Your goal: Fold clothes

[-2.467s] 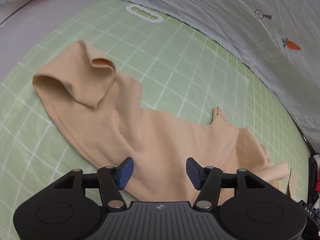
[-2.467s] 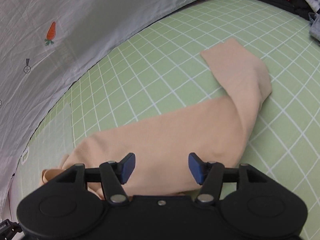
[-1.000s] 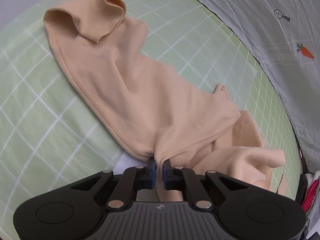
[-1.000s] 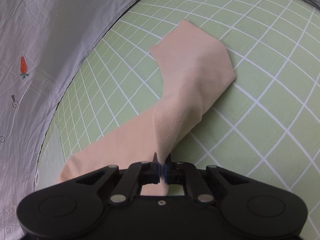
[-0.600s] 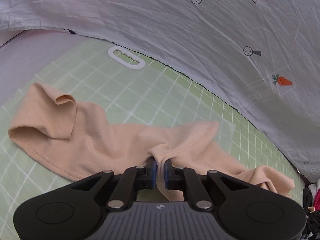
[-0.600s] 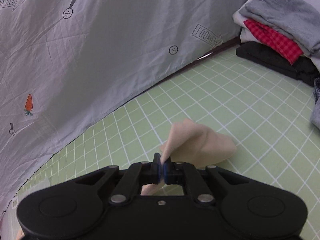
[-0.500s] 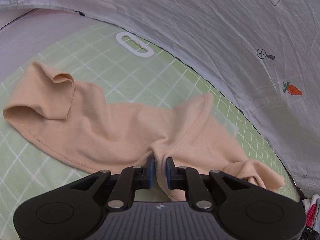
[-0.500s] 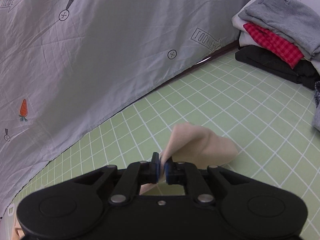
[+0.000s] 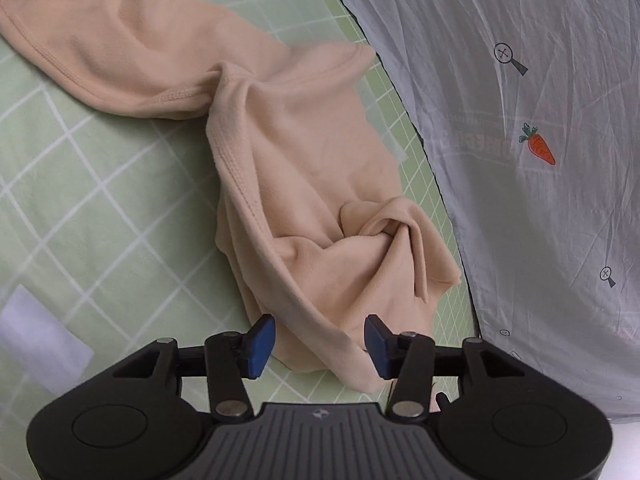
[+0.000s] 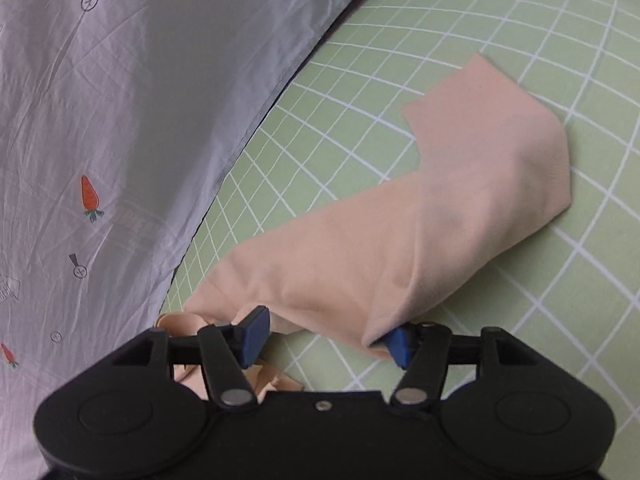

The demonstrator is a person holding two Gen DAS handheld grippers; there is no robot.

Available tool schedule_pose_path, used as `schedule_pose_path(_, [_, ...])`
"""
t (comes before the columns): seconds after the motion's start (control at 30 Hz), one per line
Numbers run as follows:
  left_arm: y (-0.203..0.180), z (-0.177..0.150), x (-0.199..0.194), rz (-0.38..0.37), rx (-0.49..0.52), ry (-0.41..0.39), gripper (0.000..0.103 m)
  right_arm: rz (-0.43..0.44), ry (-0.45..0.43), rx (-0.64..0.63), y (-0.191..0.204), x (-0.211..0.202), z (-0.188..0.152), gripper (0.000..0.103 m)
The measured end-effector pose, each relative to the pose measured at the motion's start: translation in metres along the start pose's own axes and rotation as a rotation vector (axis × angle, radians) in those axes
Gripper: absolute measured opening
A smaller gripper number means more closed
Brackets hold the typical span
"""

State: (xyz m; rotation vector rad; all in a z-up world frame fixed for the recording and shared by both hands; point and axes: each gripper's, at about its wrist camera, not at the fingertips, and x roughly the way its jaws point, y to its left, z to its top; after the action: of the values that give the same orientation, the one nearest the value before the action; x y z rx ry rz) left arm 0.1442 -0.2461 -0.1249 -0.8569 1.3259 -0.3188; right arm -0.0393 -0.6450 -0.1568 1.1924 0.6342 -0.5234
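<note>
Having just opened both the left gripper [image 9: 318, 340] and right gripper [image 10: 325, 336], holding nothing, I fear the shirt's [image 9: 304, 160] bunched near end probably creases any fold.

garment [image 9: 304, 152]: we see soft matt peach knit cloth
mat [image 10: 460, 32]: smooth green gridded
backdrop [image 9: 540, 200]: creased grey fabric

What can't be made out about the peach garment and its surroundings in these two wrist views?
- Left wrist view: the peach garment runs off the top-left edge, and its near end is hidden behind the left gripper.
- Right wrist view: the right gripper body covers the cloth's near end and crumpled folds.
- Both views: folds hide what type of garment it is.
- The grey sheet blocks everything behind it.
- Its faint lettering is too small to read.
</note>
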Motion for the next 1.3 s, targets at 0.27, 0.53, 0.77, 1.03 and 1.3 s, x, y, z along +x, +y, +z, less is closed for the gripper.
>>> schedule_pose_path(0.27, [-0.024, 0.007, 0.029, 0.033, 0.127, 0.076, 0.006, 0.001, 0.008, 0.079, -0.016, -0.011, -0.003, 0.069])
schedule_pose_path(0.53, [0.017, 0.007, -0.018, 0.121, 0.16, 0.05, 0.005, -0.07, 0.036, 0.045, -0.03, -0.028, -0.017, 0.069])
schedule_pose_path(0.77, [0.06, 0.013, -0.057, 0.19, 0.023, -0.091, 0.008, -0.02, 0.051, -0.099, -0.004, -0.038, -0.029, 0.064])
schedule_pose_path(1.03, [0.046, -0.007, -0.038, 0.201, 0.107, -0.019, 0.035, 0.147, 0.113, -0.293, 0.062, -0.007, -0.03, 0.052])
schedule_pose_path(1.3, [0.045, -0.012, -0.026, 0.195, 0.131, 0.037, 0.032, 0.209, 0.198, -0.347, 0.116, 0.055, -0.034, 0.051])
